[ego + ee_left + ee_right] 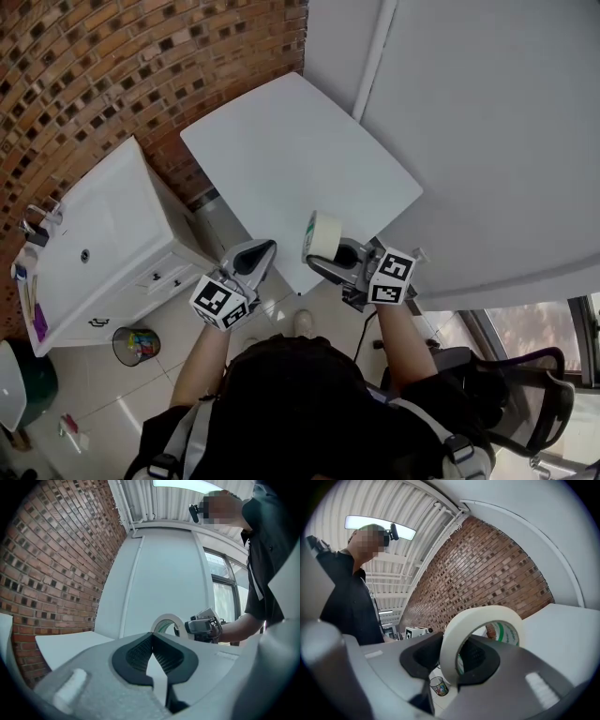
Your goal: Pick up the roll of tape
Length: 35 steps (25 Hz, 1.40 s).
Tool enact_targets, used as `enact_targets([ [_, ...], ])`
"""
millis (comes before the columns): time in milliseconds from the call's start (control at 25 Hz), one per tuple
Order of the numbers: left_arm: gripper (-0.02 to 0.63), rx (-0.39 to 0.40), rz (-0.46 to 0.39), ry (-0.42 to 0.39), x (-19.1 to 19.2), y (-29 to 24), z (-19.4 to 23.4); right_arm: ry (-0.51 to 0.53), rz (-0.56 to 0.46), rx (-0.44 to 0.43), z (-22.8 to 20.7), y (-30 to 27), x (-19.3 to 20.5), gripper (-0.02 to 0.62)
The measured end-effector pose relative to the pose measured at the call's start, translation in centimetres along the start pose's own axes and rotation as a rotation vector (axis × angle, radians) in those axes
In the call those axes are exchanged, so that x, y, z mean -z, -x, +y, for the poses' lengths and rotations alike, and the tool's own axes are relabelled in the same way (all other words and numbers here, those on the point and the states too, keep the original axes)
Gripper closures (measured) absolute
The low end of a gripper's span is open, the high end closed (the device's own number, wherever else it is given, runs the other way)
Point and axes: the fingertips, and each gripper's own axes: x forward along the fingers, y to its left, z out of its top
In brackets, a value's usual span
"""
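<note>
The roll of tape is a cream ring with a white and green core. My right gripper is shut on its lower rim and holds it upright, above the near edge of the white table. In the right gripper view the roll of tape stands between the dark pads. My left gripper hangs just left of it, off the table's near corner, jaws together and empty. From the left gripper view the roll of tape shows beyond the closed pads, with the right gripper behind it.
A white cabinet with a sink stands at the left against the brick wall. A small waste bin sits on the tiled floor below it. A dark office chair is at the lower right. A white wall lies beyond the table.
</note>
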Motion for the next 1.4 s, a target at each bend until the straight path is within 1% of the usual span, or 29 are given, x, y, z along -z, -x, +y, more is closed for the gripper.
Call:
enact_targets([
  [160, 0.604, 0.032, -0.032, -0.012, -1.1, 3.0, -0.1, 0.020, -0.011, 0.040, 2.4, -1.3, 0.2, 0.485],
  [280, 0.604, 0.056, -0.036, -0.017, -1.7, 6.1, 0.0, 0.032, -0.033, 0.078, 4.9, -3.0, 0.6, 0.485],
  [480, 0.604, 0.107, -0.031, -0.017, -1.5, 11.4, -0.2, 0.047, -0.050, 0.129, 9.8, -6.0, 3.1, 0.485],
  [680, 0.604, 0.163, -0.028, -0.014, -1.4, 15.2, -1.4, 0.063, -0.057, 0.177, 14.0, -7.7, 5.1, 0.485],
  [920, 0.604, 0.236, -0.034, -0.007, -1.3, 17.4, -3.7, 0.075, -0.077, 0.235, 17.7, -7.7, 6.1, 0.485],
  [1080, 0.604, 0.271, -0.024, -0.050, -1.0, 18.2, -5.2, 0.095, -0.077, 0.254, 19.8, -7.8, 6.7, 0.486],
  [1280, 0.604, 0.298, -0.032, 0.000, -1.0, 19.0, -6.2, 0.102, -0.094, 0.288, 21.9, -7.2, 7.2, 0.485],
  [1400, 0.604, 0.323, -0.030, -0.010, -1.0, 19.1, -7.0, 0.100, -0.101, 0.297, 22.3, -6.8, 7.5, 0.485],
])
